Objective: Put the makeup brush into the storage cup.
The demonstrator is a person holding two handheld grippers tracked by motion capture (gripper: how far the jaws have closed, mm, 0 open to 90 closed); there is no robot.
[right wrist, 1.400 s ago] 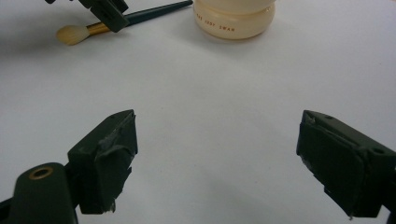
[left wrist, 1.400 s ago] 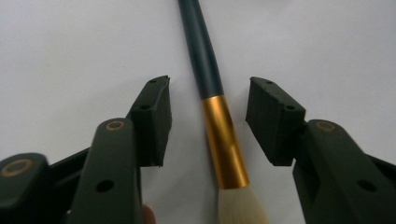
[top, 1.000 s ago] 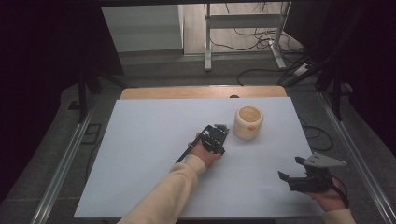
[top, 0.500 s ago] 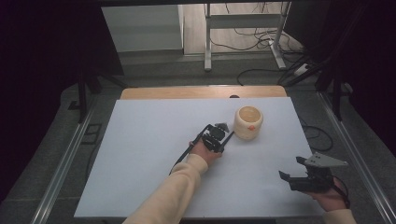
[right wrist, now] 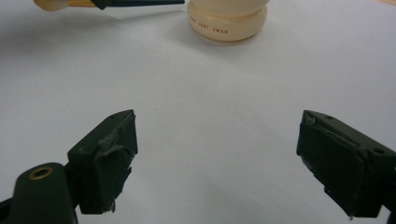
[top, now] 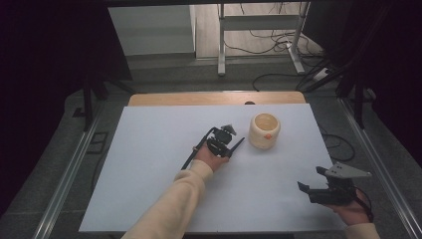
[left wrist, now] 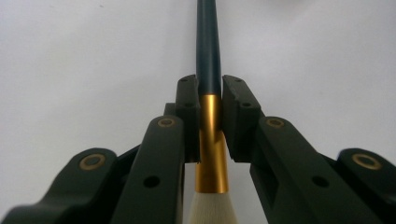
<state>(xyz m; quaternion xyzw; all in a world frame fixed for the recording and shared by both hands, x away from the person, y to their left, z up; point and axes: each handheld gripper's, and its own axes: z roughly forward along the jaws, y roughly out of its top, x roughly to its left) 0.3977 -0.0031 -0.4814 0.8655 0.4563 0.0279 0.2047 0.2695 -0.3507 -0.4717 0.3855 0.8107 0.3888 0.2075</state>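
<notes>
A brush with a dark handle (left wrist: 208, 42), gold ferrule and white bristles is clamped between the jaws of my left gripper (left wrist: 209, 93). In the high view the left gripper (top: 224, 140) hovers mid-table, just left of a cream cup (top: 264, 130) that stands upright and has its mouth open. The brush handle (top: 239, 144) points toward the cup. Near the table's front right, my right gripper (top: 311, 179) is open and holds nothing. In the right gripper view its jaws (right wrist: 217, 135) stand wide apart over bare table, with the cup (right wrist: 227, 21) and brush (right wrist: 140, 2) farther off.
The white tabletop (top: 149, 169) has a wooden strip (top: 214, 98) along its far edge. Metal rails (top: 74, 164) run along both sides. Cables and a metal stand (top: 259, 30) are on the floor beyond the table.
The left gripper with the brush has shifted slightly on the spot beside the cup. The right gripper has not moved.
</notes>
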